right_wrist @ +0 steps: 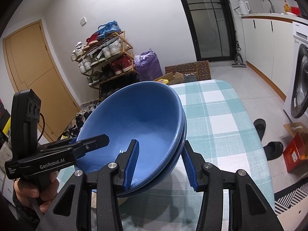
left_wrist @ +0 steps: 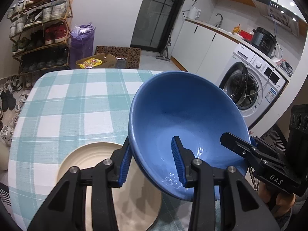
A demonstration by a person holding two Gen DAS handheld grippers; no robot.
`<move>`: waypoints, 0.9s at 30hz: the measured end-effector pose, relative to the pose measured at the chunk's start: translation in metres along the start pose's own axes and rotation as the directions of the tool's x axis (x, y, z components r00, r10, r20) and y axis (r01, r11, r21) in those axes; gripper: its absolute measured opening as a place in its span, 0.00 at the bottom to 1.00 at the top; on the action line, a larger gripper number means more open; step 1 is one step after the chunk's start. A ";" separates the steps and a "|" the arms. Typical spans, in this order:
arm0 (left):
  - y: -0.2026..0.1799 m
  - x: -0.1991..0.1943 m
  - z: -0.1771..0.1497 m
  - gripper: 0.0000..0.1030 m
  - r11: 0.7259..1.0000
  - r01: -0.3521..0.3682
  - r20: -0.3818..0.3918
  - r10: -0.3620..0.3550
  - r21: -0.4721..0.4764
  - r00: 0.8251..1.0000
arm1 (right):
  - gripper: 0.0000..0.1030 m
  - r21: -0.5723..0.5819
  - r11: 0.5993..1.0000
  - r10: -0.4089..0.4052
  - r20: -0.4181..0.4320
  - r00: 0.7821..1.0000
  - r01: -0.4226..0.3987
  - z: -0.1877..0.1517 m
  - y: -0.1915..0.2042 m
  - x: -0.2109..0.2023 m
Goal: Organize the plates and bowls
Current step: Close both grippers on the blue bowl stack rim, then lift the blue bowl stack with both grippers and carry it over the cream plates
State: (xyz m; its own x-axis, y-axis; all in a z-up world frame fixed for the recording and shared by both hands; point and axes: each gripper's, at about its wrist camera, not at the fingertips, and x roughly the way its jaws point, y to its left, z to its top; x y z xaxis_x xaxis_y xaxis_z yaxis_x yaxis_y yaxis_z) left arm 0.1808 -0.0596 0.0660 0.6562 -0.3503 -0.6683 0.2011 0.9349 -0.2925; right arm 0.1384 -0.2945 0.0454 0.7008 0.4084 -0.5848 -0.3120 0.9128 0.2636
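"DAS" is being shown on the right gripper (left_wrist: 235,144); "GenRobot.AI" is being displayed on the left gripper (right_wrist: 92,144) body.

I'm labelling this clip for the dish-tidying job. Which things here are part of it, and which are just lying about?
Part of the job:
blue bowls, two nested, held up by both grippers
cream plate on the checked tablecloth

Lying about:
shoe rack
purple bag
washing machine
kettle
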 end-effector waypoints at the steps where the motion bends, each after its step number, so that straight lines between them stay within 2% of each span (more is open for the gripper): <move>1: 0.001 -0.002 0.000 0.38 1.000 -0.005 0.004 0.005 -0.001 1.000 | 0.45 -0.005 1.000 0.004 0.003 1.000 -0.004 0.001 0.004 -0.002; 13: 0.026 -0.030 -0.006 0.38 0.997 -0.067 0.052 0.069 -0.037 0.996 | 0.45 -0.063 0.997 0.050 -0.003 0.999 -0.050 0.009 0.047 -0.001; 27: 0.056 -0.050 -0.020 0.38 0.990 -0.108 0.064 0.114 -0.089 0.991 | 0.45 -0.093 0.990 0.103 -0.046 0.994 -0.107 0.006 0.084 0.019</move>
State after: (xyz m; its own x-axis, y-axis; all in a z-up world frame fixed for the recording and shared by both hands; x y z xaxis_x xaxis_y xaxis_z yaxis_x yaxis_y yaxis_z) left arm 0.1442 0.0097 0.0693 0.7204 -0.2368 -0.6519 0.0631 0.9584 -0.2784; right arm 0.1293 -0.2103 0.0606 0.6350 0.4999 -0.5890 -0.4435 0.8602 0.2519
